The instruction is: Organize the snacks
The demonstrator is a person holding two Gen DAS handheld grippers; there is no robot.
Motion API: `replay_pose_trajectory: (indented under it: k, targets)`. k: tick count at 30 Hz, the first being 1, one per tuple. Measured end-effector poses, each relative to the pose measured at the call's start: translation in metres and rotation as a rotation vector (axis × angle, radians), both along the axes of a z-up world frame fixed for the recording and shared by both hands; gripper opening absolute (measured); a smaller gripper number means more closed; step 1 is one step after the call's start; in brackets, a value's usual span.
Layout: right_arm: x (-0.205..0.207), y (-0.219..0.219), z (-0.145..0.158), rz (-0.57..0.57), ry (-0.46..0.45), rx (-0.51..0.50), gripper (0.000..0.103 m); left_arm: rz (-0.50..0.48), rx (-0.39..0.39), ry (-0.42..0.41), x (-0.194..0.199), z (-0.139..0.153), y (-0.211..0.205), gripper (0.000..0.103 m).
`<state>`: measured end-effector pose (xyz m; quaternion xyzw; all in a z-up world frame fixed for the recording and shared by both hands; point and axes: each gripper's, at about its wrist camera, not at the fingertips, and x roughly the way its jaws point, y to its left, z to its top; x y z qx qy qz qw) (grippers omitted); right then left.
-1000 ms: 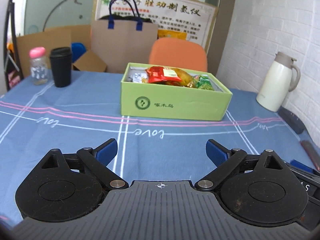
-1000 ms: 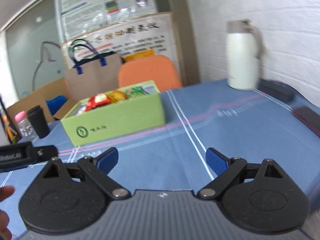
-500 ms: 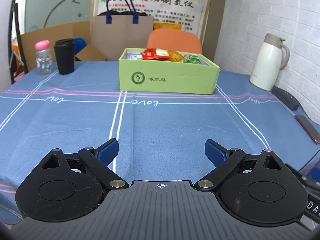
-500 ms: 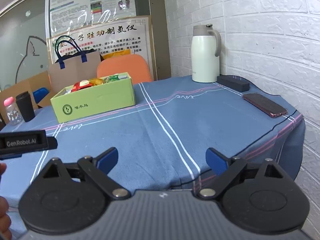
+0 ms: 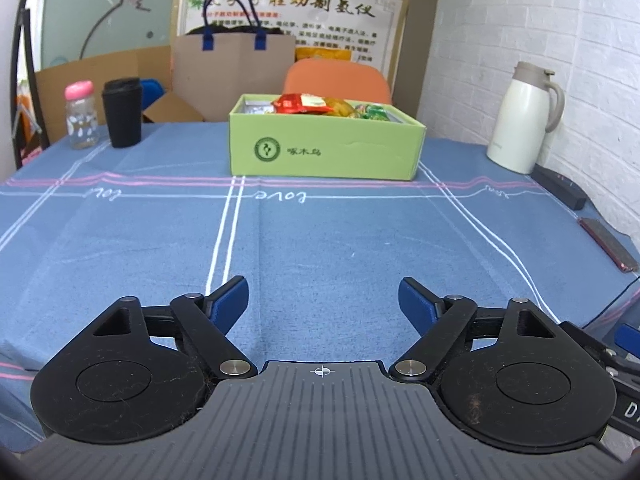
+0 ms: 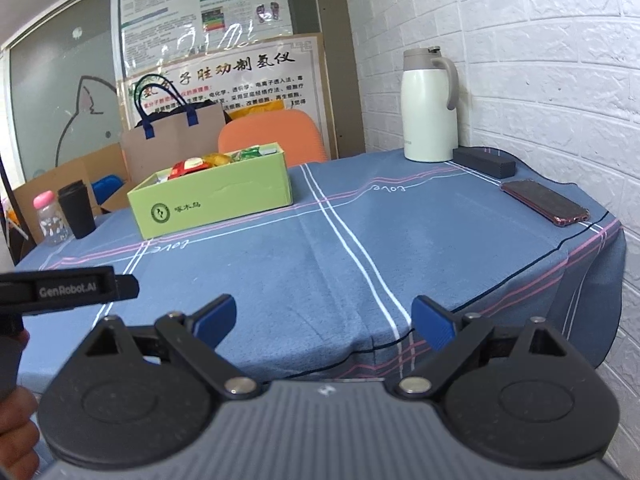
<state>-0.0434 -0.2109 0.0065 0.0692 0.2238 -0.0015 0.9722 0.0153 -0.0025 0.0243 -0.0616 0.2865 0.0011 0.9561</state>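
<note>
Left gripper low over the near part of the blue tablecloth, blue-padded jaws apart and closing, only bare cloth between them

Right gripper at the near edge of the same cloth, jaws spread wide, gripping nothing

Light green cardboard box well ahead of both, at the far middle of the table, just behind the pink and white stripes and the word "love"; green round logo on its front wall

Snack packets heaped inside, rising over the rim: red packet on top, yellow one beside it, green wrappers toward the right end; silvery packet in the left corner, print too small to read

White thermos jug at the far right by the white brick wall, black case touching its base in the right view, phone in a pink case nearer along that edge

Black lidded cup and pink-capped clear bottle side by side at the far left

Orange chair back behind the box, brown paper bag with blue handles to its left
</note>
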Motion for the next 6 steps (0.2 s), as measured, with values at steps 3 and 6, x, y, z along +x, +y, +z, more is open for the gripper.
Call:
replay_pose_trajectory:
  k: [3, 6]
  targets:
    - [0.0009, 0.0034, -0.0028, 0.006, 0.009, -0.012, 0.093, 0.017, 0.025, -0.005, -0.0012, -0.0031, 0.0009, 0.069]
    - [0.0019, 0.0025, -0.0039, 0.016, 0.016, -0.016, 0.093, 0.047, 0.047, -0.012, -0.0027, -0.0043, 0.0023, 0.074]
